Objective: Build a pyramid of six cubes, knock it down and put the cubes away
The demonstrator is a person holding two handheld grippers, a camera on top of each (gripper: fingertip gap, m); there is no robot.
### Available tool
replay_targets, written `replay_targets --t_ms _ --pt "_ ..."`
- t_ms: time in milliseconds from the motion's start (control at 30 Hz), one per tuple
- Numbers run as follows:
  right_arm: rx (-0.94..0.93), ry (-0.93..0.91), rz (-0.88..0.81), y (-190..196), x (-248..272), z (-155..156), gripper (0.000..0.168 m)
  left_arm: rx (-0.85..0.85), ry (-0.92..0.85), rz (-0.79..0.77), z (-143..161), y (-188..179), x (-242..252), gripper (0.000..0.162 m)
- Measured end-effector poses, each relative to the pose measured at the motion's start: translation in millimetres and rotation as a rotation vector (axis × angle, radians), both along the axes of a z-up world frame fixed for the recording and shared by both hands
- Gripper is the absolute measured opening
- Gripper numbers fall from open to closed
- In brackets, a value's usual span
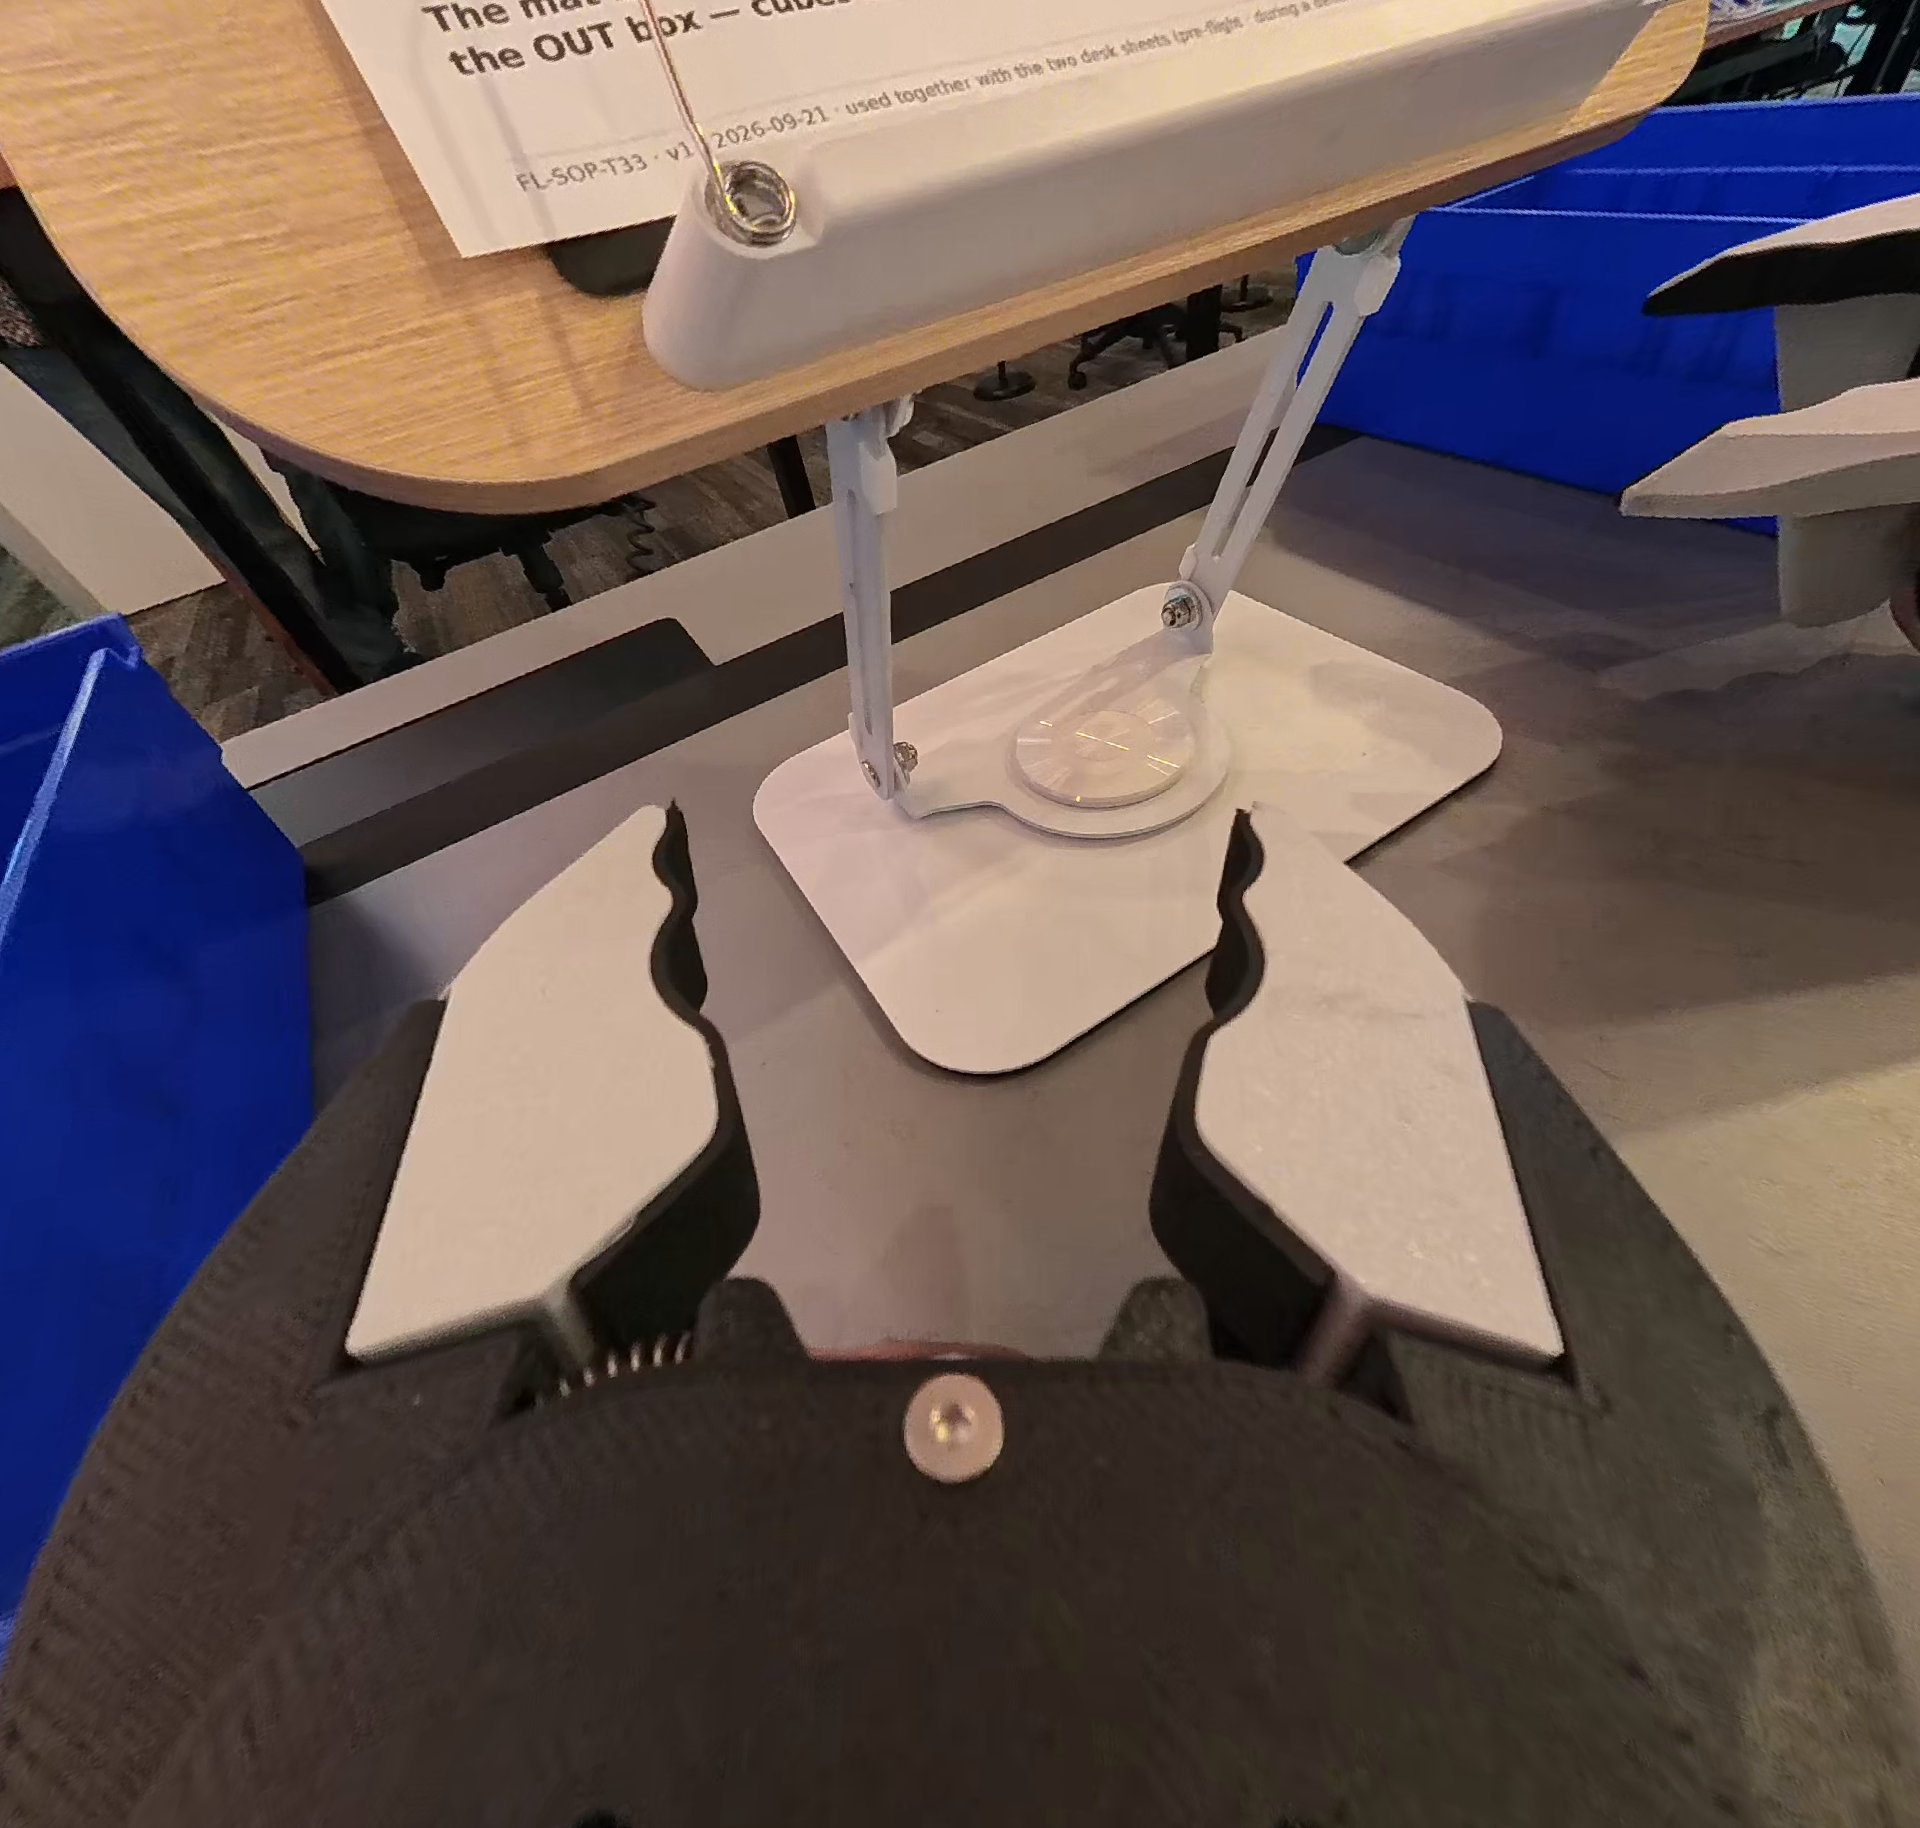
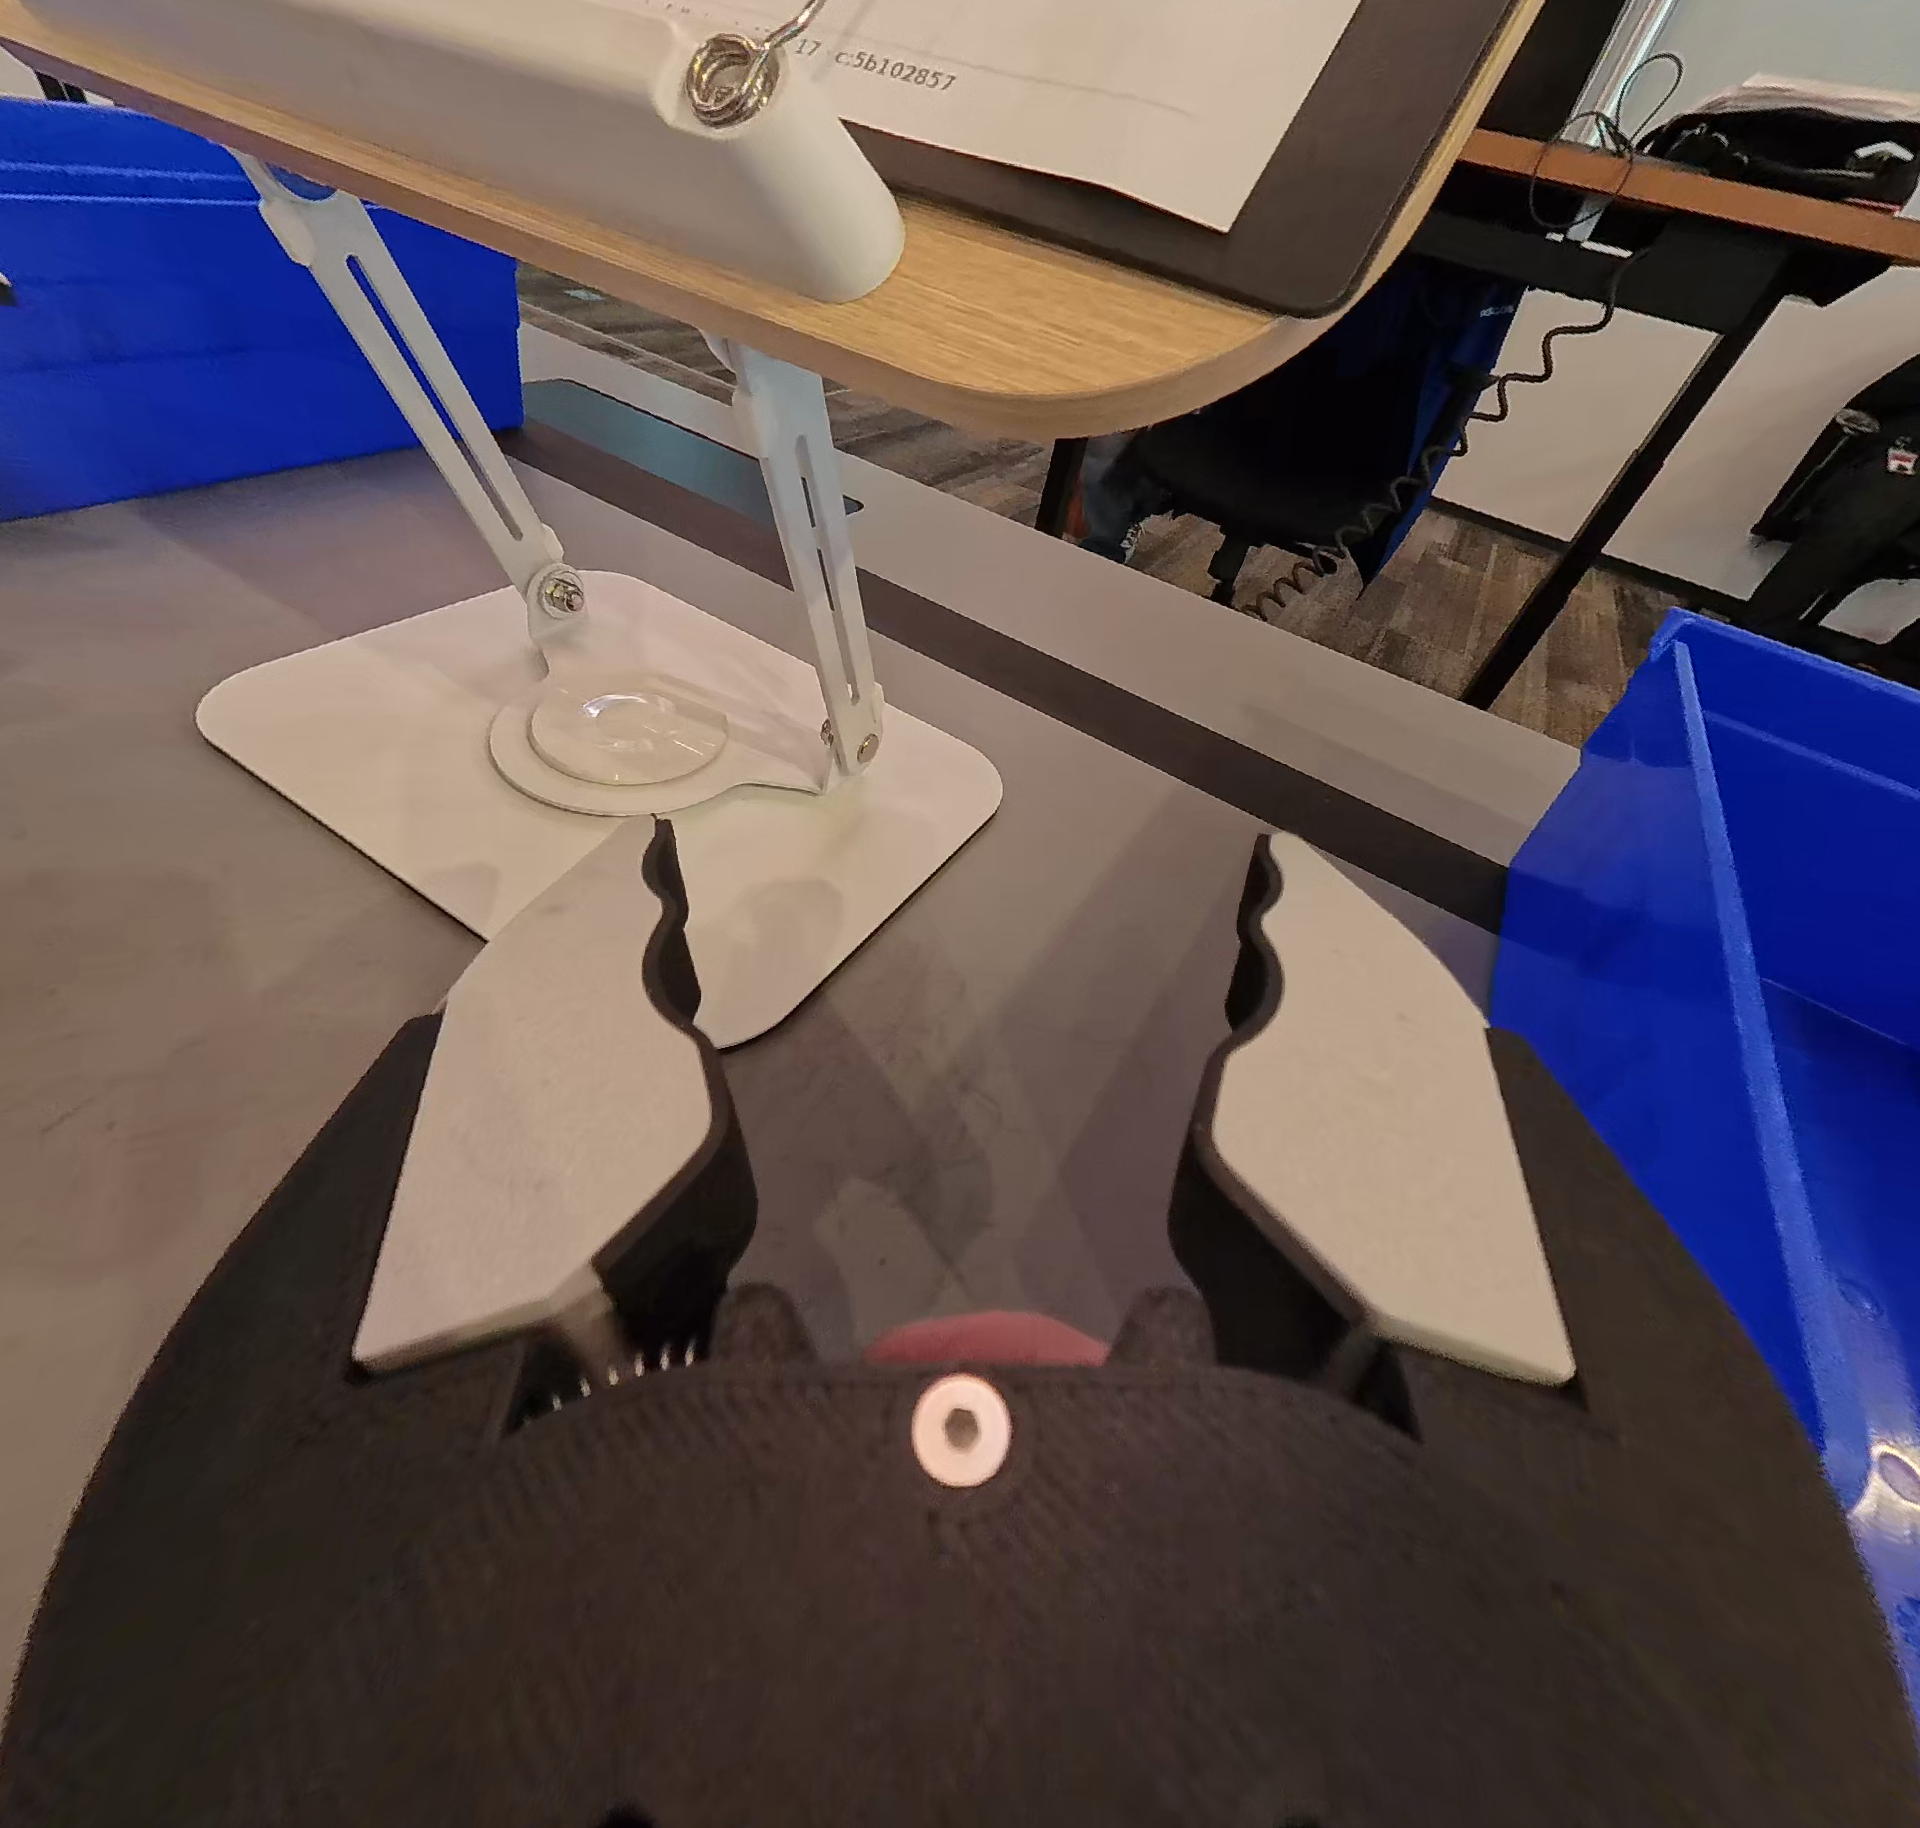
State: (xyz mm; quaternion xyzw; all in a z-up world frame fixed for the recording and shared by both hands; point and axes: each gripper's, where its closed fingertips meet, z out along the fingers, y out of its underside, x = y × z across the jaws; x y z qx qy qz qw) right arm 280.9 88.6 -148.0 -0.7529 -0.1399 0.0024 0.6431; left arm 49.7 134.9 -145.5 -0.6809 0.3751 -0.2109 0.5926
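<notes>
No cube shows clearly in either view. My left gripper (image 1: 956, 822) is open and empty above the grey table, pointing at the white base plate (image 1: 1351, 739) of a document stand. My right gripper (image 2: 961, 843) is open and empty too, over the table just right of the same base plate (image 2: 312, 718). A reddish patch (image 2: 987, 1337) shows low between the right gripper's jaws; I cannot tell what it is. The right gripper's fingers (image 1: 1787, 469) show at the right edge of the left wrist view.
The stand's wooden board (image 1: 312, 251) with a printed sheet overhangs the table, as in the right wrist view (image 2: 1039, 324). A blue bin (image 1: 135, 947) stands left and another (image 1: 1558, 324) far right. A blue bin (image 2: 1714, 947) is close right and one (image 2: 208, 324) far left.
</notes>
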Motion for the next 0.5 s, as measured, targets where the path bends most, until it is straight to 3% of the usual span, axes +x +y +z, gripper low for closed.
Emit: replay_targets --t_ms 500 --pt "0.001 0.006 0.006 -0.6 -1.3 0.2 0.102 0.031 -0.011 -0.001 8.2 -2.1 0.2 0.095"
